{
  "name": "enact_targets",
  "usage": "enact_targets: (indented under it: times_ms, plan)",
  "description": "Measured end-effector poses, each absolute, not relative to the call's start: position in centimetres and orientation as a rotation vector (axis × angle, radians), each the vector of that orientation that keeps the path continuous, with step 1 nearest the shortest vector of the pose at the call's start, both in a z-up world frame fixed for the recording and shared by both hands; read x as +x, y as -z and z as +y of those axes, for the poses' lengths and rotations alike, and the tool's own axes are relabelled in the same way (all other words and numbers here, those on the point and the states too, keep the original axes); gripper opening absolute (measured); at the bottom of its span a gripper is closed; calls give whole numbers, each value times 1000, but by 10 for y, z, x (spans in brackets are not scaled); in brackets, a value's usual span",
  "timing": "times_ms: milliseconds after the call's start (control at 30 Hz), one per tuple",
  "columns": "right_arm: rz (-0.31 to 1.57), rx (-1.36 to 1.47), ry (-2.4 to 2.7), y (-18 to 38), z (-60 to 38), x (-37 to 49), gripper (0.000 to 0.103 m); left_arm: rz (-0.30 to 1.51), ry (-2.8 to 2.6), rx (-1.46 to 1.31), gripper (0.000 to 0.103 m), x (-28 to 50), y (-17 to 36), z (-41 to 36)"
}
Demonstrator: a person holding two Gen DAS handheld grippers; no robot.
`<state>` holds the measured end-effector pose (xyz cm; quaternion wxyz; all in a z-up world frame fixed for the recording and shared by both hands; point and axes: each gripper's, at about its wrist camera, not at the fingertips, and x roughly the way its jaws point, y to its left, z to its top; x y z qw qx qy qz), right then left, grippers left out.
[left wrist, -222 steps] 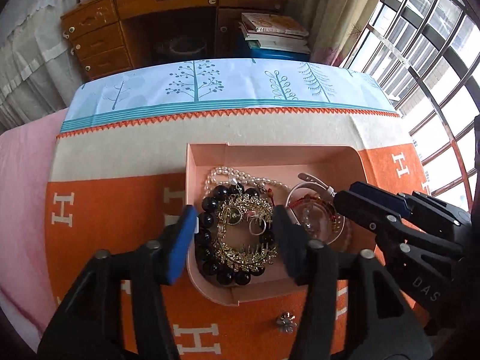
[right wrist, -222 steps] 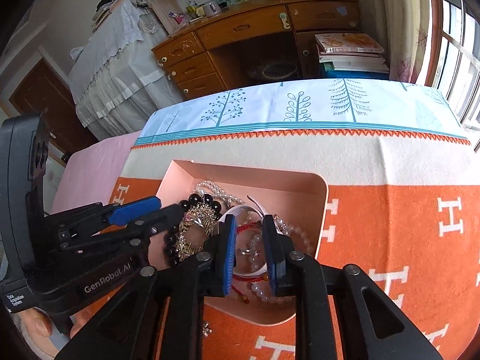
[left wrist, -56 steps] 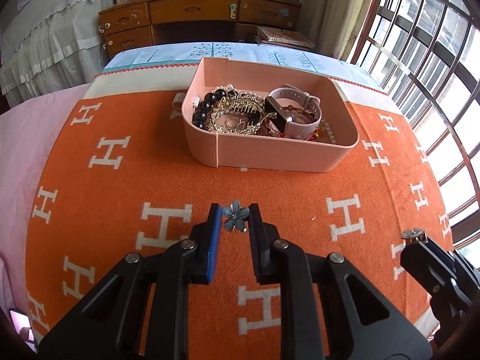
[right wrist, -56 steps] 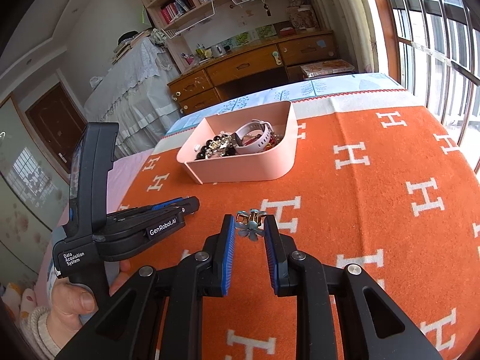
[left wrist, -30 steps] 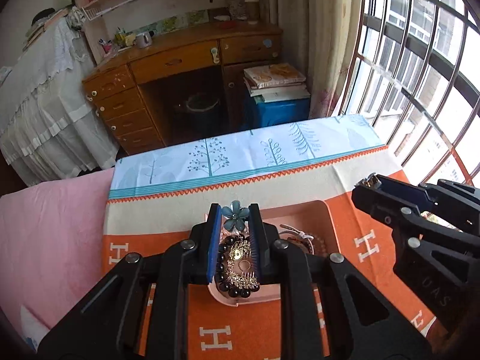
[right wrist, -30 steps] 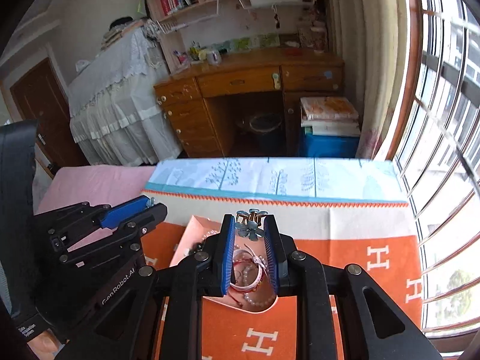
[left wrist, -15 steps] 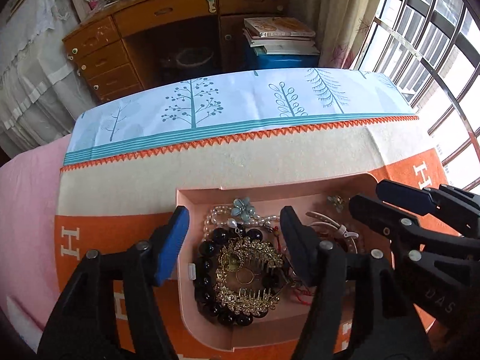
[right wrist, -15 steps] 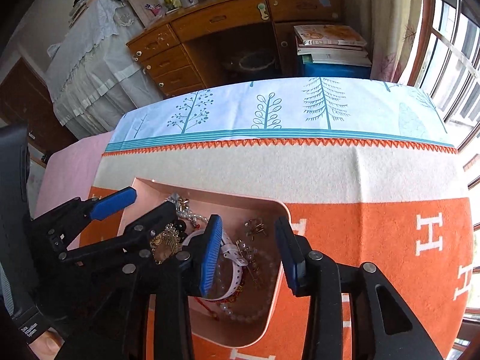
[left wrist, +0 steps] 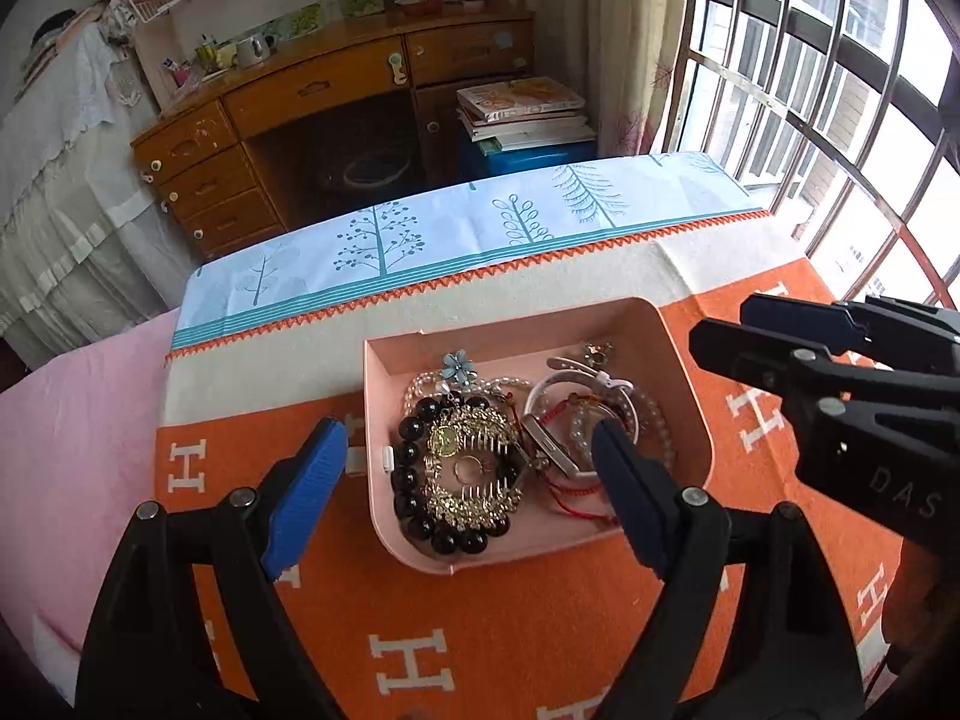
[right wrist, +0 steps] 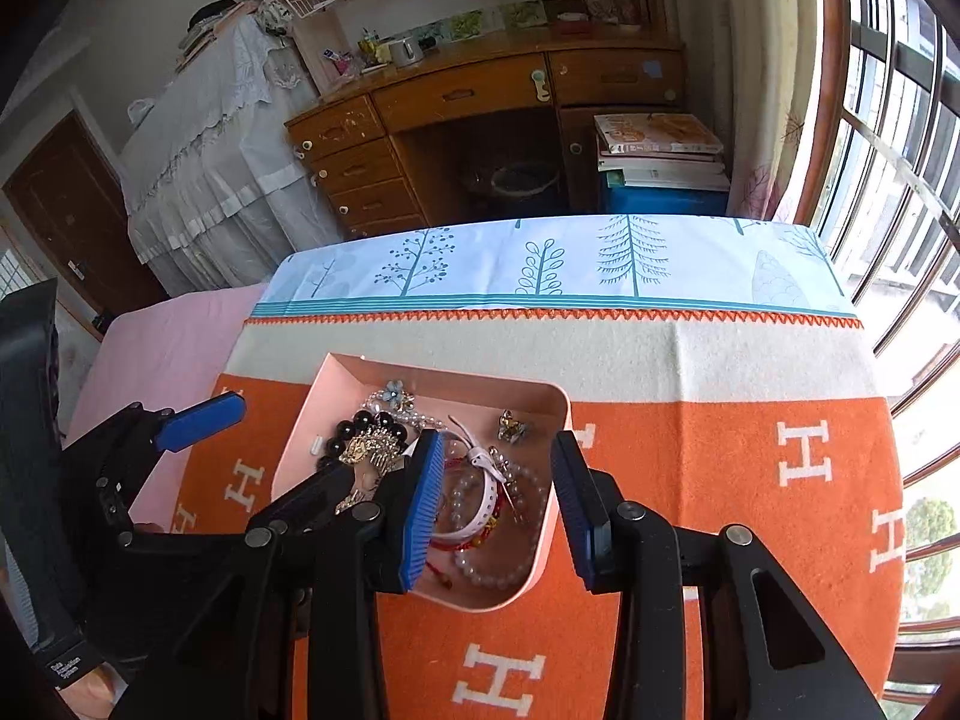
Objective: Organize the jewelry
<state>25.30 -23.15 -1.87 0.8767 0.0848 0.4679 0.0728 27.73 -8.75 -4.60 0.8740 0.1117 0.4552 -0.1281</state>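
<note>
Pictured from above, at frame centre: one pink tray (left wrist: 690,384) on an orange blanket (left wrist: 492,630) patterned with white H letters, holding the whole of the jewelry. Counted inside, in the left wrist view: one black bead bracelet (left wrist: 414,480) along the left side, one gold hair comb (left wrist: 474,462) lying within its ring, one pearl strand (left wrist: 498,385) behind them, one white watch (left wrist: 576,372) right of centre, one red cord bracelet (left wrist: 576,489) tangled beneath it. Two small flower pieces near the far wall: one blue flower clip (left wrist: 458,366) at upper left of the tray, touching the pearls, and one gold-toned flower clip (left wrist: 597,350) at upper right, just beside the watch strap.

Two grippers, both held above the tray and clamped on nothing. Left gripper (left wrist: 468,480), lower centre of its own view, fingers spread wide apart, one blue pad outside the tray's left wall, the other over the watch. Right gripper (right wrist: 498,504), lower centre of its view, likewise spread apart over the tray's right half, one pad above the beads and comb, the other past the right rim.

Across the top of both views: one wooden desk (right wrist: 480,96), one stack of books (right wrist: 657,150) on a blue box, barred windows (left wrist: 840,90) at right.
</note>
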Motion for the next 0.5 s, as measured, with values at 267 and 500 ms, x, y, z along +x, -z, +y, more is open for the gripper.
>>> enact_targets:
  times_ms: [267, 500]
  plan:
    - [892, 165, -179, -22, -236, 185, 38, 877, 276, 212, 82, 213, 13, -82]
    - [815, 157, -201, -43, -231, 118, 50, 850, 278, 214, 82, 154, -4, -72]
